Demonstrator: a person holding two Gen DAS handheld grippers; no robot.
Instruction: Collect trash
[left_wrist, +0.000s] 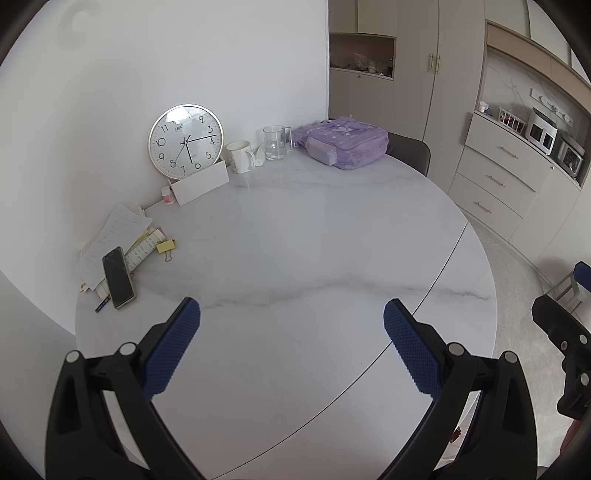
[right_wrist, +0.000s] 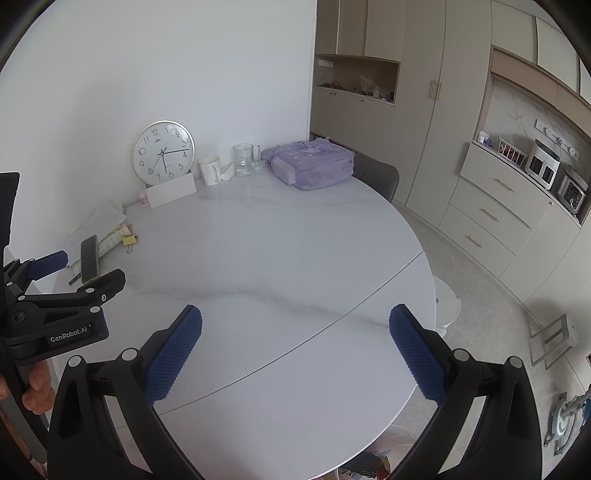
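Your left gripper (left_wrist: 291, 314) and your right gripper (right_wrist: 295, 319) both hang over the near edge of the round white bench (left_wrist: 314, 229), fingers wide apart and holding nothing. A pile of loose papers (left_wrist: 110, 236) lies at the bench's left edge with a phone (left_wrist: 118, 277) on top. A clock (left_wrist: 185, 142), cup (left_wrist: 239, 157), glass jug (left_wrist: 275, 142) and purple bag (left_wrist: 343, 142) sit along the far edge.
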